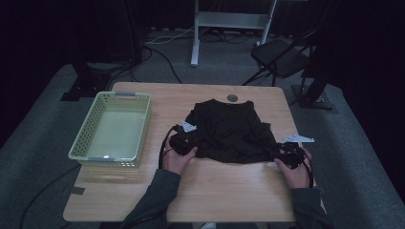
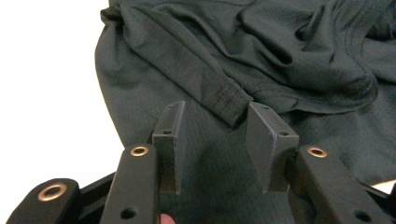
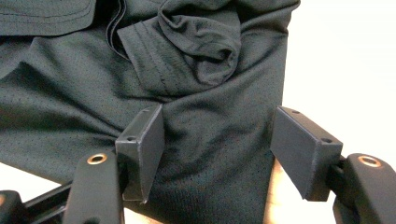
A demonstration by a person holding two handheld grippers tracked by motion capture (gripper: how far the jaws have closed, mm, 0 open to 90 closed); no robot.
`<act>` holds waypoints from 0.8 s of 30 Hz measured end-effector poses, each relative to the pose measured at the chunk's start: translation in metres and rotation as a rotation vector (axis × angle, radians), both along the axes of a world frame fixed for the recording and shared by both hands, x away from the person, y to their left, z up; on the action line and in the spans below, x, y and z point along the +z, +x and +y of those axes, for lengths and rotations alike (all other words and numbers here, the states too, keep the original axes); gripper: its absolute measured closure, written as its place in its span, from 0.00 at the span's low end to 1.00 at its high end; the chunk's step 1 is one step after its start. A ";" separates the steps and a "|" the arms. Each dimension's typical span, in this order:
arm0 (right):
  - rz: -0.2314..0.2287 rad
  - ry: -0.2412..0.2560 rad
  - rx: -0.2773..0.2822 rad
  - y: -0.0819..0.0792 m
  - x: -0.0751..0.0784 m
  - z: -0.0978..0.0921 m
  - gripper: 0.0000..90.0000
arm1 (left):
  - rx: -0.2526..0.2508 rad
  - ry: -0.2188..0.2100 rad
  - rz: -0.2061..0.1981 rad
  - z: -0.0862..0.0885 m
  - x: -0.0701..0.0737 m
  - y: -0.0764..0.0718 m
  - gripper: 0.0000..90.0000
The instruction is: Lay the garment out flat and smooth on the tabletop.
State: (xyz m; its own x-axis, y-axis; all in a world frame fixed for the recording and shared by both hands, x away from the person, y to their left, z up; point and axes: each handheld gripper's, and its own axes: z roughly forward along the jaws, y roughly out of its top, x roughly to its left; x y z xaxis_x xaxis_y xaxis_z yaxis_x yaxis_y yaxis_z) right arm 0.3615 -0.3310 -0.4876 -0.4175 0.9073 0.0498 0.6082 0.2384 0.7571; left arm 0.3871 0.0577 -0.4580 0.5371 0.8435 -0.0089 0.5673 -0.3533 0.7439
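Note:
A dark mesh T-shirt [image 1: 229,130] lies crumpled on the wooden table [image 1: 215,191], collar toward the far side. My left gripper [image 1: 185,143] is at the shirt's near left corner, open, its jaws straddling the fabric with a folded sleeve hem [image 2: 229,100] just ahead. In the left gripper view the gripper [image 2: 212,140] holds nothing. My right gripper [image 1: 286,153] sits at the near right corner, open wide over the shirt's edge [image 3: 219,140]. A bunched sleeve [image 3: 196,42] lies just beyond the right gripper [image 3: 217,140].
A pale green perforated basket [image 1: 81,143] stands empty on the table's left side. A small round grommet [image 1: 232,98] sits in the tabletop behind the shirt. A folding chair [image 1: 282,57] and stand legs occupy the floor beyond the table.

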 end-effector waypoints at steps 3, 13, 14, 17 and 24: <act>0.000 0.000 0.001 0.000 0.000 0.000 0.39 | -0.001 -0.009 0.004 -0.003 -0.001 0.005 0.64; 0.000 0.000 0.000 0.000 0.000 0.000 0.39 | -0.019 -0.006 0.008 -0.015 -0.005 0.016 0.60; 0.000 0.000 0.000 0.000 0.000 0.000 0.39 | -0.020 -0.004 0.007 -0.016 -0.006 0.017 0.60; 0.000 0.000 0.000 0.000 0.000 0.000 0.39 | -0.020 0.004 0.016 -0.021 -0.009 0.021 0.60; 0.000 0.000 0.000 0.000 0.000 0.000 0.39 | -0.012 0.023 0.024 -0.024 -0.013 0.024 0.80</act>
